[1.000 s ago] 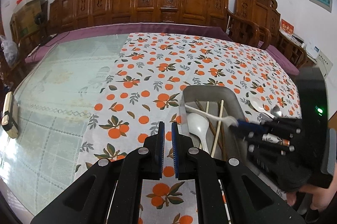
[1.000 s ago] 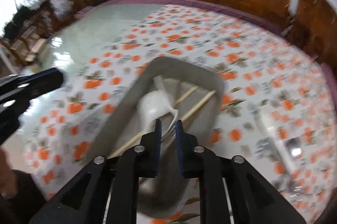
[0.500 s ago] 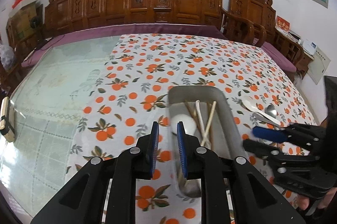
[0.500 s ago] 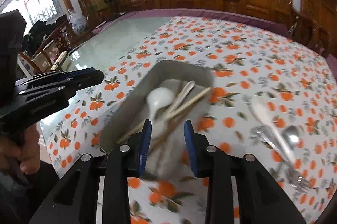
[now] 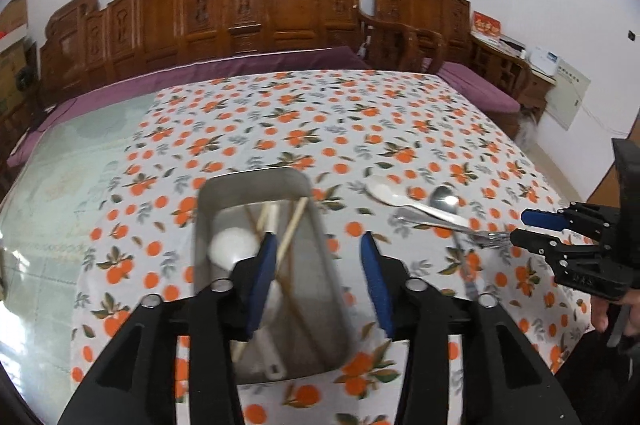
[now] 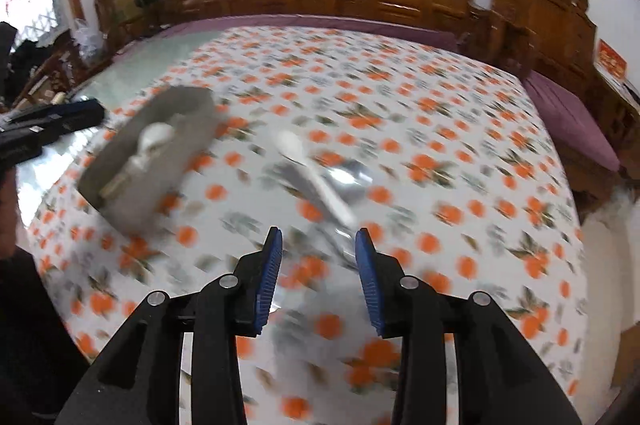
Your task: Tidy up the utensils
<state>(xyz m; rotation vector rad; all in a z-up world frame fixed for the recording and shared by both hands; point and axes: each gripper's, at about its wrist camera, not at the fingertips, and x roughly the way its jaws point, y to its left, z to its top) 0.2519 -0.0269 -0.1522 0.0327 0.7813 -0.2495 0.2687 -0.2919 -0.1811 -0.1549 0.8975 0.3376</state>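
A metal tray (image 5: pixel 256 181) sits on the orange-print tablecloth and holds a white spoon (image 5: pixel 234 247) and several chopsticks (image 5: pixel 296 221). My left gripper (image 5: pixel 318 241) hovers over the tray's right side, its jaws opening with nothing between them. To the right lie a white spoon (image 5: pixel 384 191), a metal spoon (image 5: pixel 442 203) and a fork (image 5: pixel 440 225). My right gripper (image 5: pixel 526 226) is at the fork's tines. In the blurred right wrist view my right gripper (image 6: pixel 318 237) is also opening and empty, just short of the white spoon (image 6: pixel 296 149), with the tray (image 6: pixel 176 97) far left.
A carved wooden bench (image 5: pixel 280 9) with a purple cushion (image 5: pixel 240 69) runs along the table's far edge. Bare glass tabletop (image 5: pixel 60 165) lies left of the cloth. A person's hand (image 5: pixel 612 309) holds the right gripper at the table's right edge.
Both grippers went from nearly shut to apart. The right gripper released a white utensil into the tray and swung right towards the loose cutlery. The left gripper shifted right over the tray.
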